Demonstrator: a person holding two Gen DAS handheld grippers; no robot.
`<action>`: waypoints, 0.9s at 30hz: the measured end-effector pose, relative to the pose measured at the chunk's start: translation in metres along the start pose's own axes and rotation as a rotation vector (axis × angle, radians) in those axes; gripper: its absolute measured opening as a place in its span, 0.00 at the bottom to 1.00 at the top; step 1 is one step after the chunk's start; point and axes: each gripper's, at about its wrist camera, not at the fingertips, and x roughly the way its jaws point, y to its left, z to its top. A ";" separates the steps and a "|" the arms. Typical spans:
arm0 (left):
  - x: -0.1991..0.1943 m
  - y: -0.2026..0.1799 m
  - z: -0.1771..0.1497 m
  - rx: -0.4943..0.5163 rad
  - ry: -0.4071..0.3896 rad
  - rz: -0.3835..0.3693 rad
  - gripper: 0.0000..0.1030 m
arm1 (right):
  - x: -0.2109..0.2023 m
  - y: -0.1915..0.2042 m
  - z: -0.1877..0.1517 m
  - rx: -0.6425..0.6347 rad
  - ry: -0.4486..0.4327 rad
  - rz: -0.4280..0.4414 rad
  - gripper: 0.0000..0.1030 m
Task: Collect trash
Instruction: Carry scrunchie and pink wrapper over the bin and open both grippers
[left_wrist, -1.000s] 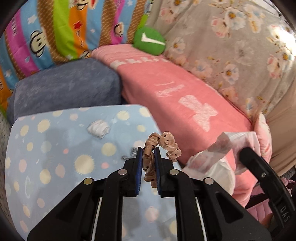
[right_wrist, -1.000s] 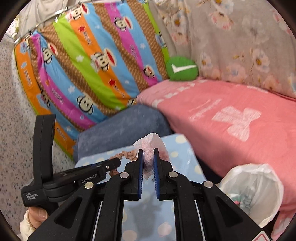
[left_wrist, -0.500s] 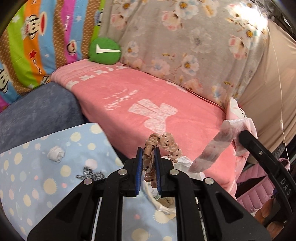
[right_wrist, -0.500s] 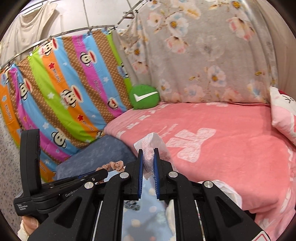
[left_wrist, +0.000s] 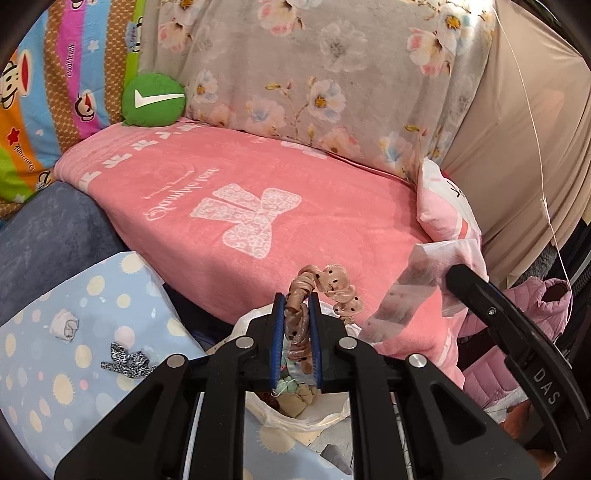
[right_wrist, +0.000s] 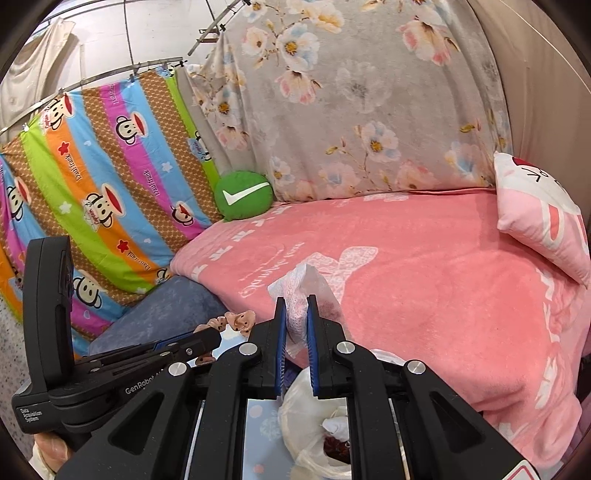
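My left gripper (left_wrist: 296, 301) is shut on a tan scrunchie with dark dots (left_wrist: 325, 286), which curls up and to the right of the fingers. It hangs over a white plastic trash bag (left_wrist: 295, 410) with scraps inside. My right gripper (right_wrist: 295, 302) is shut on a crumpled white tissue (right_wrist: 308, 286), above the same bag (right_wrist: 314, 421). In the left wrist view the tissue (left_wrist: 413, 291) and the right gripper's body show at the right. In the right wrist view the left gripper (right_wrist: 207, 338) reaches in from the left with the scrunchie (right_wrist: 236, 321).
A blue dotted cloth (left_wrist: 55, 380) carries a crumpled white wad (left_wrist: 64, 325) and a black-and-white patterned scrap (left_wrist: 127, 362). Behind lie a pink blanket (left_wrist: 258, 192), a green round cushion (left_wrist: 153, 99), a pink pillow (right_wrist: 543, 218) and hanging floral and striped sheets.
Both grippers swung right, away from the dotted cloth, and now hang over the white bag. The wad and patterned scrap slid to the left of the view. Both grips stayed shut.
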 end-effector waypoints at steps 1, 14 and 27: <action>0.002 -0.002 -0.001 0.003 0.003 -0.002 0.12 | 0.001 -0.001 -0.001 0.002 0.002 -0.002 0.10; 0.018 -0.011 -0.001 0.018 0.030 0.004 0.12 | 0.006 -0.008 -0.004 0.019 0.014 -0.010 0.10; 0.027 -0.005 -0.003 -0.016 -0.026 0.054 0.66 | 0.020 -0.015 -0.008 0.037 0.033 -0.061 0.42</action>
